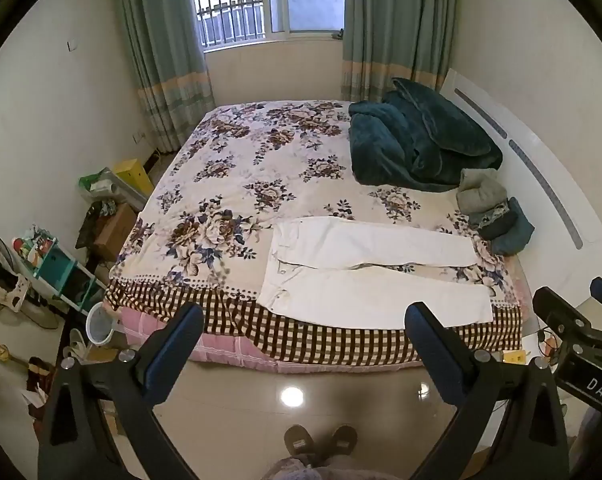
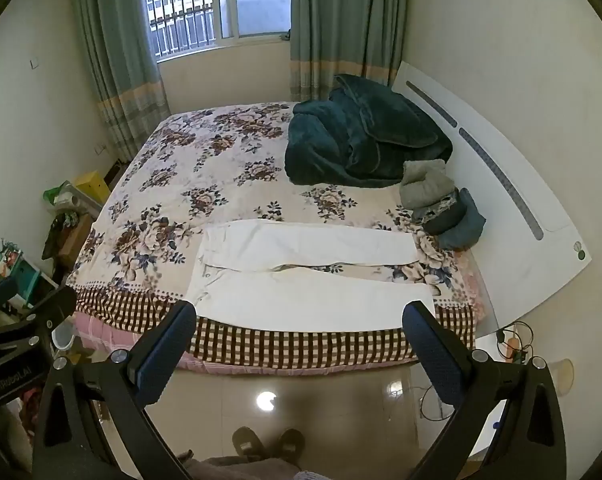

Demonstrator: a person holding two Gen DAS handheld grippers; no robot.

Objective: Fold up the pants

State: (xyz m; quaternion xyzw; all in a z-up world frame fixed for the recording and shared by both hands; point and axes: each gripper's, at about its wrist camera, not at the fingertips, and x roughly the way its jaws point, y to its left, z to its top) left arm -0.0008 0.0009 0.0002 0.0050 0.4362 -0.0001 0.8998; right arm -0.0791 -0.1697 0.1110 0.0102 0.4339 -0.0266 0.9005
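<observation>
The near leg's lower hem is slipping behind the right gripper (image 2: 300, 328) in its own view (small marks at the waist are too faint to read). The white pants (image 1: 365, 276) are lying flat along the bed's (image 1: 237, 184) near edge, legs spread apart, waist toward its left. Both grippers, left gripper (image 1: 304, 330) included, are hovering short of that edge, jaws wide open, holding nothing.

— What does the room hold?
— A bed (image 1: 237, 184) with a floral cover, checked at its near edge, under a barred window (image 1: 261, 0) with teal curtains (image 1: 165, 48).
— And beside it?
— A white headboard (image 1: 541, 184) on the right, cream walls (image 1: 41, 92), and a glossy tiled floor (image 1: 301, 396) mirroring a ceiling light.
</observation>
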